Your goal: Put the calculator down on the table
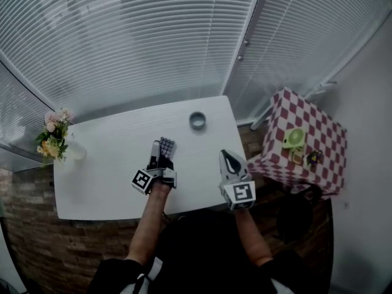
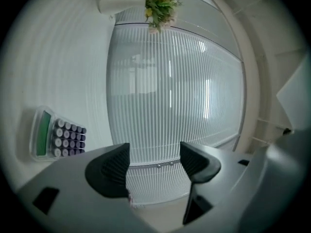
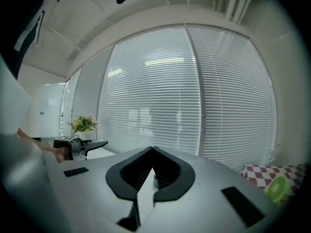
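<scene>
One calculator (image 1: 166,147) on one table (image 1: 104,164); left gripper (image 2: 154,152) fingers (image 2: 111,171) apart, right gripper (image 3: 152,150) fingers (image 3: 171,173) together.

place: likely office meeting room | evidence: white table (image 1: 104,192), wall-wide slatted blinds (image 1: 153,41), flower vase (image 1: 73,150), brick-pattern floor (image 1: 37,250)

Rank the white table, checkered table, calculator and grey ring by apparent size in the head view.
1. White table
2. Checkered table
3. Calculator and grey ring: too close to rank, and the calculator is partly covered.
</scene>
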Tool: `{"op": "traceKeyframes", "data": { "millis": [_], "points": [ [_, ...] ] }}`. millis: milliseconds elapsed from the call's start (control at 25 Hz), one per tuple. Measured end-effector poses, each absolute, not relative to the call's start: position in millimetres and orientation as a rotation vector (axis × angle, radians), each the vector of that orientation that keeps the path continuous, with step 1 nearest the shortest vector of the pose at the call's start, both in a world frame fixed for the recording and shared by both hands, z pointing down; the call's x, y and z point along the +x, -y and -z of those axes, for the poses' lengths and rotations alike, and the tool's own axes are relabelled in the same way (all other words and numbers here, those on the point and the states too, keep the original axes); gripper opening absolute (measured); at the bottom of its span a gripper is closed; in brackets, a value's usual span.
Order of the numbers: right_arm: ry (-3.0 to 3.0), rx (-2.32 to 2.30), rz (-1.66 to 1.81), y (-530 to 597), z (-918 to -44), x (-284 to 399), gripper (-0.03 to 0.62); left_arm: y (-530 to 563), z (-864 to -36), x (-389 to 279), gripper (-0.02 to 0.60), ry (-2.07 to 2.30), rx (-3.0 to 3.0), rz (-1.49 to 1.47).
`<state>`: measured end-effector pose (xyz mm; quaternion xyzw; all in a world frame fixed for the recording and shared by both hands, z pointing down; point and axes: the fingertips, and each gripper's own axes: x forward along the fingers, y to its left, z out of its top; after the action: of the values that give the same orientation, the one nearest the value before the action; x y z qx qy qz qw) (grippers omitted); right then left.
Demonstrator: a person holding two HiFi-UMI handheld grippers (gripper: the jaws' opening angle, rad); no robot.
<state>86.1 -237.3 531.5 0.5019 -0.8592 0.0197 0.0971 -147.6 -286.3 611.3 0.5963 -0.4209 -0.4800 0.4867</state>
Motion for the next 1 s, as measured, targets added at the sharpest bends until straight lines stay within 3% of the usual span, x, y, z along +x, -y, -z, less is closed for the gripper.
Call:
{"op": "traceKeyframes", "data": {
  "millis": [560,1000],
  "points": [
    [2.553,1.550,-0.064,242.5,-524.5,87.0,0.005,273.5,-583.4,-142.2,0.301,1.009,1.514,1.197],
    [2.563,1.526,-0.090,242.3,-524.6,88.3,0.006,262.6,-535.7,-120.4,0.301,1.346,2.143,0.685]
  ]
}}
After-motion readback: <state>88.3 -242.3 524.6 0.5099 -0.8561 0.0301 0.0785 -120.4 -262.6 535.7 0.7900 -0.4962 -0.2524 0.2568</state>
